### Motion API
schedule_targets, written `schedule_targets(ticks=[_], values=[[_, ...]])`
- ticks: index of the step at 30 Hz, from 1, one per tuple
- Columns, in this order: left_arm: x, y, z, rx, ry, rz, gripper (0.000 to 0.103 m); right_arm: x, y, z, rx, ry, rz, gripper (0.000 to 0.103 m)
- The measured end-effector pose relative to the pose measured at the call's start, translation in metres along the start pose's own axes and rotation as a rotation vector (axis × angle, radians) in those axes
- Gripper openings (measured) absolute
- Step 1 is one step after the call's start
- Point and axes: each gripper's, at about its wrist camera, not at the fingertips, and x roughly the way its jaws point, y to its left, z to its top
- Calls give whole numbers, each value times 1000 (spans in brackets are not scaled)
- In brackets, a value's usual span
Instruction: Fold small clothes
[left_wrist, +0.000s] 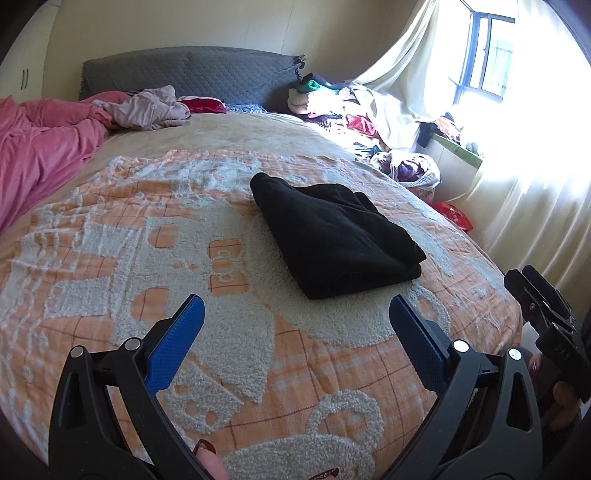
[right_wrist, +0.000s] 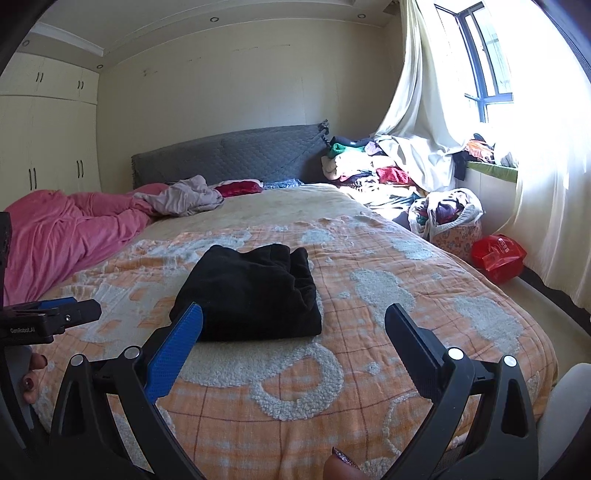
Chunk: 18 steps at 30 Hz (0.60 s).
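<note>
A black garment (left_wrist: 332, 236) lies folded into a compact stack on the orange and white bedspread (left_wrist: 129, 258). My left gripper (left_wrist: 295, 306) hovers just short of its near edge, jaws wide open with nothing between the blue pads. In the right wrist view the same black garment (right_wrist: 251, 291) sits ahead and slightly left of my right gripper (right_wrist: 293, 314), which is also open and empty. The right gripper (left_wrist: 546, 310) shows at the right edge of the left wrist view. The left gripper's tip (right_wrist: 70, 310) shows at the left edge of the right wrist view.
A pink duvet (left_wrist: 44, 147) and a crumpled pale garment (left_wrist: 147, 107) lie at the bed's far left. Piled clothes (right_wrist: 369, 166) sit by the grey headboard (right_wrist: 229, 151). A fabric basket (right_wrist: 450, 218) and a red bag (right_wrist: 498, 254) stand on the floor to the right.
</note>
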Motion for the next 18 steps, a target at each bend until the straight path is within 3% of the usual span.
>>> schedule_targets(ticks=[5,12,18], values=[[-1,5,-14,-4,6,4,94,-4,7,-10,-33,6,-9,98],[14,20,-42,-41,64,24,94,18,6,-36,-31,108,-45,98],[26,33,-57,-72,108,58,94,30,9,-53,-3,145,-27,98]])
